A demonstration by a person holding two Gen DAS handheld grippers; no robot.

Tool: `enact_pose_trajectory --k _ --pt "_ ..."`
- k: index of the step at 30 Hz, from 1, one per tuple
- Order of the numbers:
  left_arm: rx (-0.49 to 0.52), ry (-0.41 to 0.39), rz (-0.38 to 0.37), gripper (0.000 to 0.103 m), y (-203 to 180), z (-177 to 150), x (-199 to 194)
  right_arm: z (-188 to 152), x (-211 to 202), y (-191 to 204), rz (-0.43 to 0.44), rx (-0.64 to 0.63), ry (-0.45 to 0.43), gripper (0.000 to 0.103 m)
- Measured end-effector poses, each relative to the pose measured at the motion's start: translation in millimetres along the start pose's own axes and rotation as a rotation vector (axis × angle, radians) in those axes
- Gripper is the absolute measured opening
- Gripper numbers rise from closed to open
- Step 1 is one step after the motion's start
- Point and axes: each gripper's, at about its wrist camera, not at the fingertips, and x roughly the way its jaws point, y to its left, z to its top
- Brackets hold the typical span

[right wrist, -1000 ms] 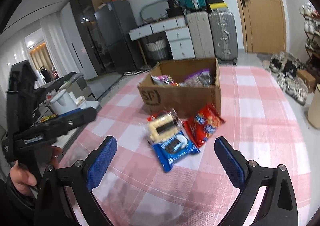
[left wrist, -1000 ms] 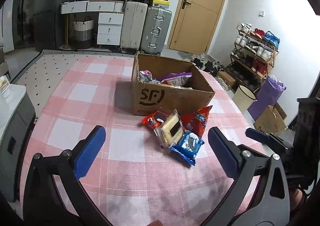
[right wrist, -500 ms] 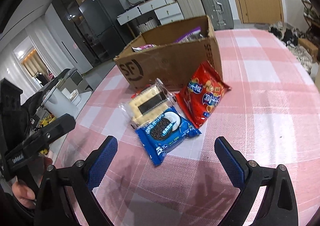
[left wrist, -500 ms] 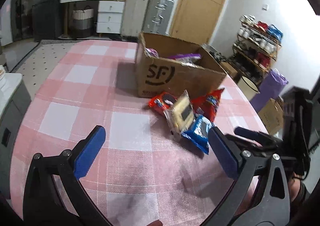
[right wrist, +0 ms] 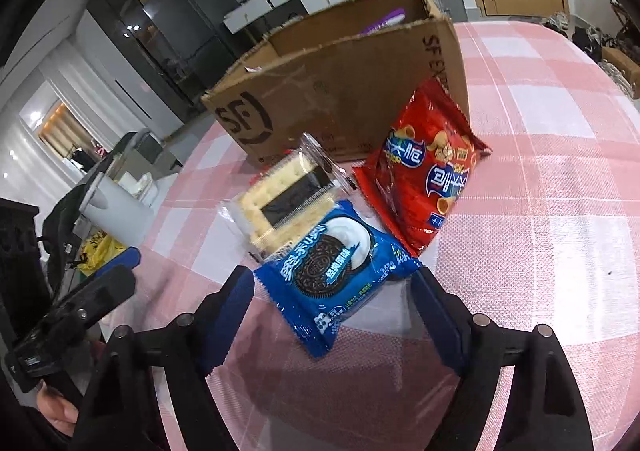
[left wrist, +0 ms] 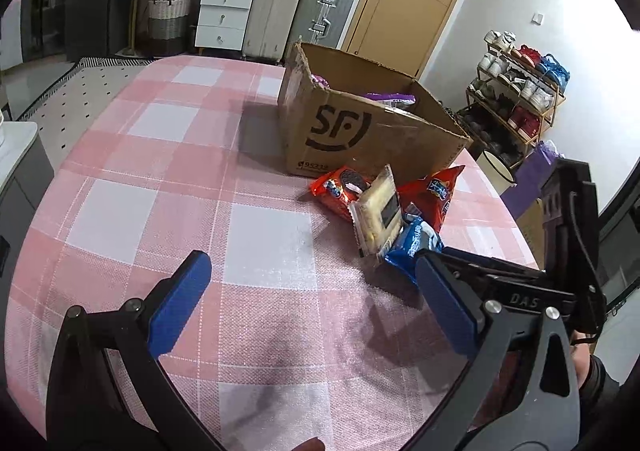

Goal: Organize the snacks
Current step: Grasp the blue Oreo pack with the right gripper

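A blue Oreo pack lies on the pink checked tablecloth, between the open fingers of my right gripper, which straddles its near end. Behind it lie a clear cracker pack and a red snack bag. An open cardboard SF box with purple packs inside stands behind them. In the left wrist view, my left gripper is open and empty above the cloth, left of the pile: the blue pack, cracker pack, red bag, red Oreo pack and box.
The right gripper's body shows at the left view's right edge. The left gripper's body shows at the right view's left. The table edge runs close behind the pile. A white cabinet stands left; a shoe rack right.
My right gripper has moved forward and down to the blue Oreo pack, its fingers now narrower either side of it. My left gripper has moved closer to the table and the box.
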Motion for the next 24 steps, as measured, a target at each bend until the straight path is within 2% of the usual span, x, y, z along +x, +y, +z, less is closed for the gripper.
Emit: enact_pose_trajectory --k 3,7,10,18,20,24 --pt "-0.007 0.008 0.003 0.102 2.5 -0.5 2.8 1.4 5.9 2.8 -0.015 -0.005 0.003 0.079" --pt "-0.006 0.014 -0.002 0.102 3.1 -1.8 3.9 4.1 9.1 1.8 -0.025 0.006 -0.002 0.068" --pt "0.000 0.018 0.001 0.102 1.2 -3.2 4.0 6.1 11.8 -0.8 -0.012 0.021 0.002 0.047" --pt "0.005 0.018 -0.001 0.102 -2.0 -3.5 -0.9 -0.9 6.2 -8.0 0.031 0.047 -0.014 0.036" --pt "0.008 0.020 0.002 0.102 -3.5 -3.8 -2.0 -2.7 0.1 -9.3 0.049 0.049 -0.029 0.023" --pt "0.014 0.020 0.003 0.102 -7.4 -4.4 -4.5 -5.8 -5.5 -11.9 0.071 0.053 -0.030 0.021"
